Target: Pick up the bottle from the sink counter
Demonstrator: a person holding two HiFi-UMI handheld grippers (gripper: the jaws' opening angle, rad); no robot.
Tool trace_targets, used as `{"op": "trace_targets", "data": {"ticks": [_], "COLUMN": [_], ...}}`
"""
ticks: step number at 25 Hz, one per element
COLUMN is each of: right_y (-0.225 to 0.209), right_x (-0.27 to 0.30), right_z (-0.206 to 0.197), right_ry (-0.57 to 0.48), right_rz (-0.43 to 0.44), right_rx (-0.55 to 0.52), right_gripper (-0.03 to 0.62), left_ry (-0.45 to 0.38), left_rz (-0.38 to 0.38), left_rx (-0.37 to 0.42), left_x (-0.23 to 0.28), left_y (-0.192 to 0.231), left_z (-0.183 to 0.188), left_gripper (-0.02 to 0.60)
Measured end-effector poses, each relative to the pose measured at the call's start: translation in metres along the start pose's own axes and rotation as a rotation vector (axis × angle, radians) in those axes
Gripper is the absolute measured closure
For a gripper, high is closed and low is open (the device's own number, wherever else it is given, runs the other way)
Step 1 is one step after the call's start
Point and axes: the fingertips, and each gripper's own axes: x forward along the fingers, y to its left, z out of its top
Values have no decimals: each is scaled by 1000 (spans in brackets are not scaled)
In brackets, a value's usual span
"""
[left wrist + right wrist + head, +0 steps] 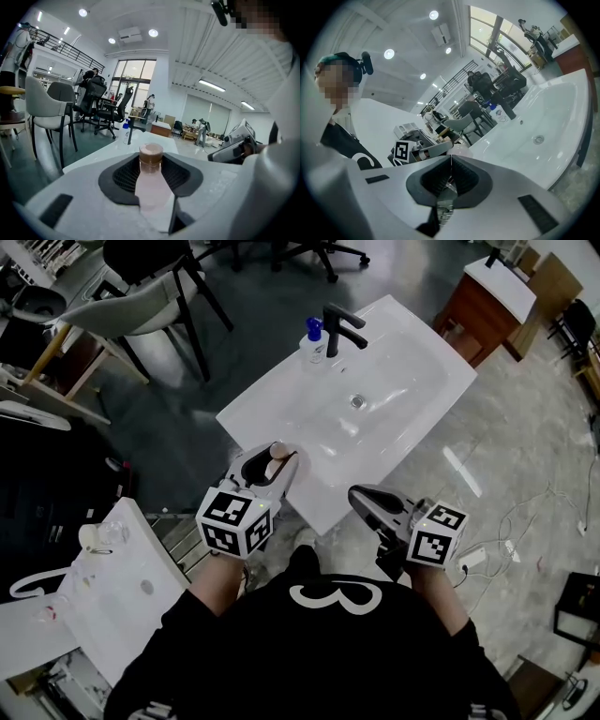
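Observation:
A pale pink bottle (274, 459) with a brown cap is clamped between the jaws of my left gripper (270, 465) at the near corner of the white sink counter (403, 371). In the left gripper view the bottle (151, 185) stands upright between the dark pads (124, 176), cap on top. Whether its base rests on the counter is hidden. My right gripper (364, 496) hovers just off the counter's near edge, jaws closed together and empty. In the right gripper view the right gripper (450, 164) points toward the left gripper (433, 149).
A black faucet (339, 327) and a blue-capped spray bottle (314, 340) stand at the basin's far side. A second white sink (127, 582) lies at lower left, a wooden vanity (487, 298) at upper right. Chairs (141, 301) stand behind. A power strip (472, 559) lies on the floor.

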Motion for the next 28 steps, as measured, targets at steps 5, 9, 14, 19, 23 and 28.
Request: {"op": "trace_targets", "data": {"ticks": [5, 9, 14, 19, 23, 28], "right_y": [18, 33, 54, 74, 88, 105], "right_x": [-12, -26, -44, -61, -85, -115], "right_z": [-5, -6, -4, -15, -17, -27], "right_ry": [-16, -34, -67, -89, -124, -145], "right_rz": [14, 28, 46, 53, 39, 32], "right_rx": [-31, -58, -97, -119, -145, -176], "right_gripper": [580, 580, 580, 580, 580, 580], "left_ry": [-7, -9, -1, 0, -2, -10], "left_rz": [-40, -69, -96, -127, -148, -171], "left_rx": [23, 35, 57, 47, 66, 88], "left_x": [-26, -44, -65, -89, -106, -123], "left_y": [-33, -62, -94, -123, -150, -185], "left_z": [3, 3, -1, -9, -13, -19], "left_gripper": [431, 433, 433, 433, 431, 433]}}
